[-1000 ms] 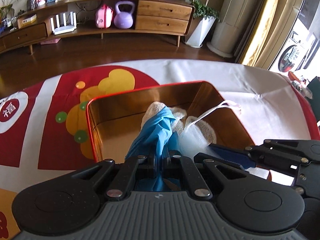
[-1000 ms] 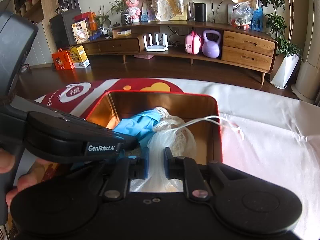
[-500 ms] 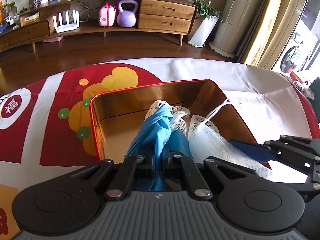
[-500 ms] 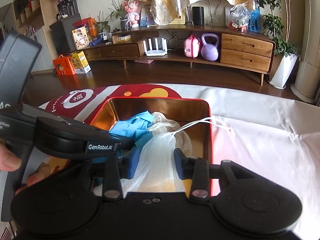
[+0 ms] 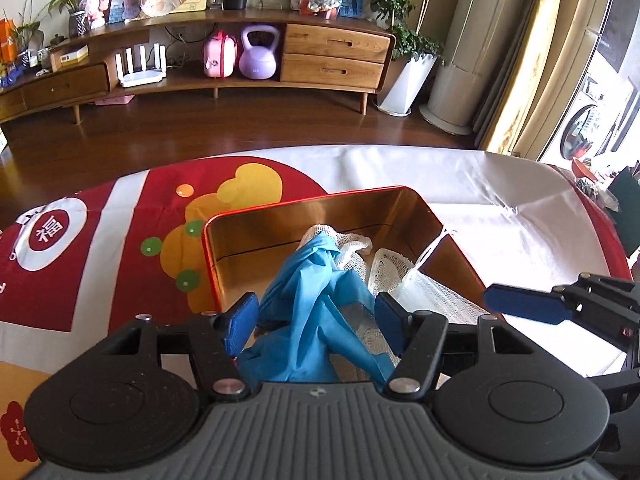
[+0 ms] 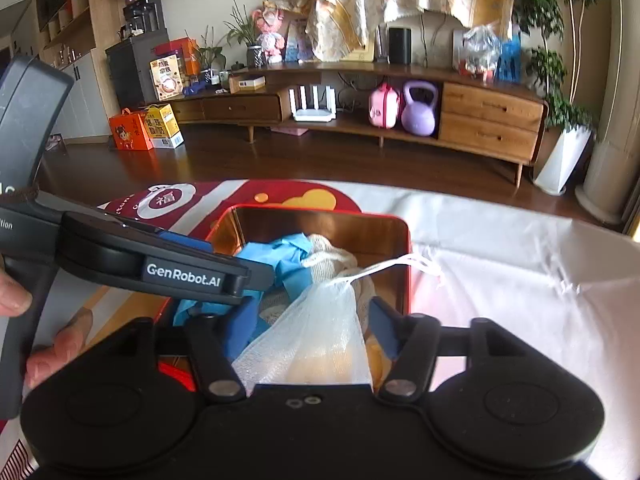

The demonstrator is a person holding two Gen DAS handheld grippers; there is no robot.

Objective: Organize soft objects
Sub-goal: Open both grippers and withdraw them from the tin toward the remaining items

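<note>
Your left gripper's body (image 5: 316, 322) hid the near end of the blue cloth (image 5: 316, 300). The white net bag's (image 6: 316, 336) bottom, at six o'clock, went under your right gripper (image 6: 312, 322).

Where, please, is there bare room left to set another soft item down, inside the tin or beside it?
Inside the red tin, the gold floor along its left wall is bare. Its right side is crowded by the blue glove and the white mesh bag. The white cloth right of the tin is free.
</note>
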